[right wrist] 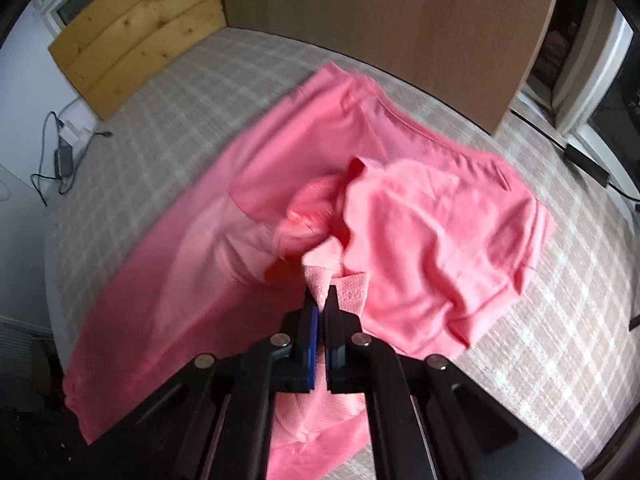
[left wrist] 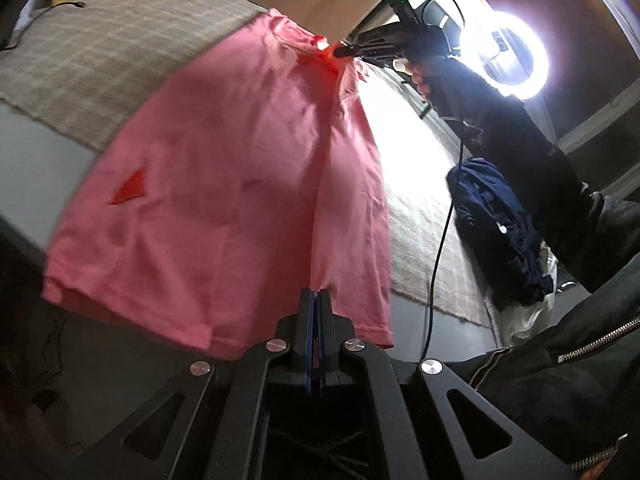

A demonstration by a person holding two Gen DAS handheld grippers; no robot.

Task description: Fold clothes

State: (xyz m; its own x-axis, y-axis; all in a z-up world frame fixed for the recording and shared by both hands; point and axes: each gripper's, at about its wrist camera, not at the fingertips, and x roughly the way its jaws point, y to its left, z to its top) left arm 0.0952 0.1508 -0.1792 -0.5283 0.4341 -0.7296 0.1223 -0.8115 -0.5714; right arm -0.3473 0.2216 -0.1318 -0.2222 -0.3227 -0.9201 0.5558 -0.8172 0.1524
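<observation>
Above the bed (right wrist: 168,120), which has a pale checked cover, a pink shirt (left wrist: 224,184) hangs stretched between the 2 tools. Its cloth is blurred in both views.

From the left wrist camera, the left gripper (left wrist: 316,300) sits at the bottom middle of the picture. Its 2 black fingers with blue pads are pressed together on the lower hem of the shirt, so it is clamped on the cloth. The shirt runs from there up and away to the right gripper (left wrist: 340,51), which pinches the far end near the collar. A hand (left wrist: 416,74) in a dark sleeve holds this tool. A darker red triangle mark (left wrist: 130,190) is visible on the left part of the shirt. Behind the right tool, a ring light (left wrist: 504,56) shines very bright. On the floor at the right lies a dark blue garment (left wrist: 492,224), next to a pale rug (left wrist: 420,208).

From the right wrist camera, the right gripper (right wrist: 320,300) has its fingers narrow, with a ribbed piece of the collar (right wrist: 320,276) caught between the blue pads. The rest of the shirt spreads out below it, with 1 crumpled part to the right and a long flat part to the left. A wooden headboard (right wrist: 140,36) stands at the far end of the bed. A cable and charger (right wrist: 64,156) lie at the left edge.
</observation>
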